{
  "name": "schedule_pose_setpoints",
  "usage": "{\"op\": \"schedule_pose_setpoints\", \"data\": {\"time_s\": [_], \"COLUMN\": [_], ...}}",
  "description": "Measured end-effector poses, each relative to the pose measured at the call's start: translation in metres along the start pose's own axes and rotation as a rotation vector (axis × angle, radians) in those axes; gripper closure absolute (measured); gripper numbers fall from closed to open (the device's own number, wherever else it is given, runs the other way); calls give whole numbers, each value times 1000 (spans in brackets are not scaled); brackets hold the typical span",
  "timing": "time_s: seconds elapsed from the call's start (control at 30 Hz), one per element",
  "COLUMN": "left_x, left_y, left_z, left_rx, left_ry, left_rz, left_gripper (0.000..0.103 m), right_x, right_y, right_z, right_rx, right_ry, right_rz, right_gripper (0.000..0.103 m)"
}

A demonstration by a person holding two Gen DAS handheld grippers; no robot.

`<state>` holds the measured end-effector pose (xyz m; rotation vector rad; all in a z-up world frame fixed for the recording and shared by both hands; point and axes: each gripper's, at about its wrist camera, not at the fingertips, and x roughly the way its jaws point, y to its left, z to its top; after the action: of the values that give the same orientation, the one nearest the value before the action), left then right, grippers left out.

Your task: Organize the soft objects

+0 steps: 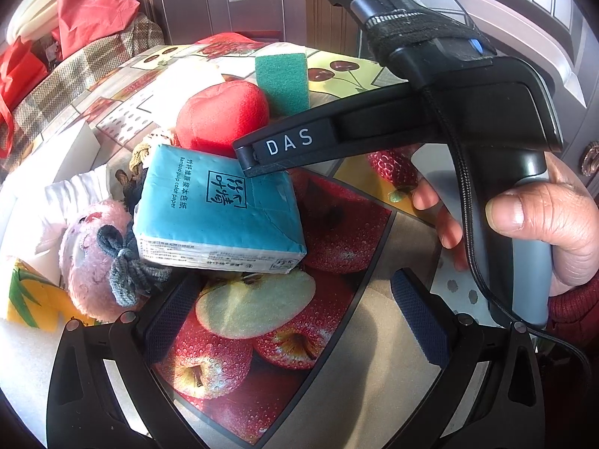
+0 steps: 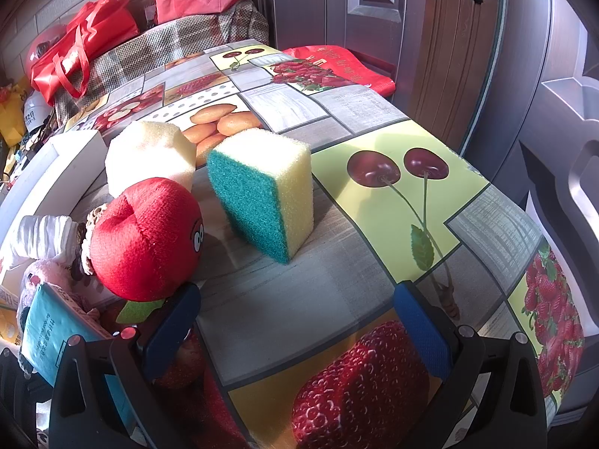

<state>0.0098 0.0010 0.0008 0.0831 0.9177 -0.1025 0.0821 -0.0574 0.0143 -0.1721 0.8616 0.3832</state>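
close up, left gripper (image 1: pixel 295 318) with blue pads (image 1: pixel 421 318) spread wide, nothing between them, low over the fruit-print tablecloth (image 1: pixel 374 321). same for the right gripper (image 2: pixel 295 327) — jaws wide apart, empty, above a printed strawberry. a bit farther, in the left wrist view, right gripper seen from the side, marked "das", held by a hand (image 1: pixel 554 224) in a red sleeve, its tip right at the top edge of the blue tissue pack (image 1: pixel 219 205); touching or not, cannot tell. just beside the pack, a pink plush toy (image 1: pixel 97 258) with a grey bow, and white cloth (image 1: pixel 67 194) behind that. next back, a red plush apple (image 2: pixel 146 239) with cartoon eyes, resting against the pile. beside it, apart, a yellow-and-green sponge (image 2: pixel 265 194) standing on its edge. behind the apple, a pale foam block (image 2: pixel 149 157). farthest — red bags (image 2: pixel 82 41) on a checked cover, and a dark wooden door (image 2: pixel 374 0).
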Motion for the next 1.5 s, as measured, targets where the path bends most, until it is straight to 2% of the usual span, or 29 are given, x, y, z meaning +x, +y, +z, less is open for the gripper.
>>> {"op": "schedule_pose_setpoints", "data": {"time_s": [0.23,0.37,0.4,0.43,0.5,0.63,0.77,0.83,0.9,1.03,1.13,1.23,1.3,1.33,1.4,1.5], "left_x": [0,-20,-28,-39,-69,-132,-176,-182,-174,-152,-137,-124,-115,-111,-107,-104], "left_y": [0,-4,-5,-5,4,45,97,112,118,95,65,49,49,50,53,53], "left_z": [1,5,7,9,13,10,-23,-46,-70,-110,-130,-135,-134,-133,-130,-123], "left_rx": [6,-22,-19,-8,-29,-164,-311,-352,-369,-302,-206,-165,-165,-173,-183,-163], "left_ry": [0,-62,-75,-105,-189,-335,-443,-421,-341,-191,-113,-63,-40,-34,-31,-34], "left_rz": [-11,-143,-131,-106,-138,-162,-129,-89,-53,-36,-47,-71,-68,-67,-74,-81], "left_gripper": [1,1,1,1,1,0,0,0,0,0,0,2,9,9,20,22], "right_x": [0,0,-1,-1,-1,-1,-2,-3,-4,-11,-22,-38,-45,-47,-53,-64], "right_y": [0,-1,-2,-4,-3,-2,-5,-7,-8,-22,-36,-43,-34,-24,-3,20], "right_z": [0,0,0,0,-1,-1,-1,-1,-1,-3,-7,-11,-12,-12,-16,-23], "right_rx": [-1,2,8,16,15,7,20,26,35,97,147,140,50,-22,-162,-316], "right_ry": [0,0,-2,-5,-5,-1,-7,-10,-15,-53,-105,-198,-193,-172,-145,-156], "right_rz": [-1,3,10,21,20,10,29,37,49,140,325,546,647,654,630,646], "right_gripper": [0,0,0,0,0,0,0,0,0,0,0,0,0,0,0,0]}}
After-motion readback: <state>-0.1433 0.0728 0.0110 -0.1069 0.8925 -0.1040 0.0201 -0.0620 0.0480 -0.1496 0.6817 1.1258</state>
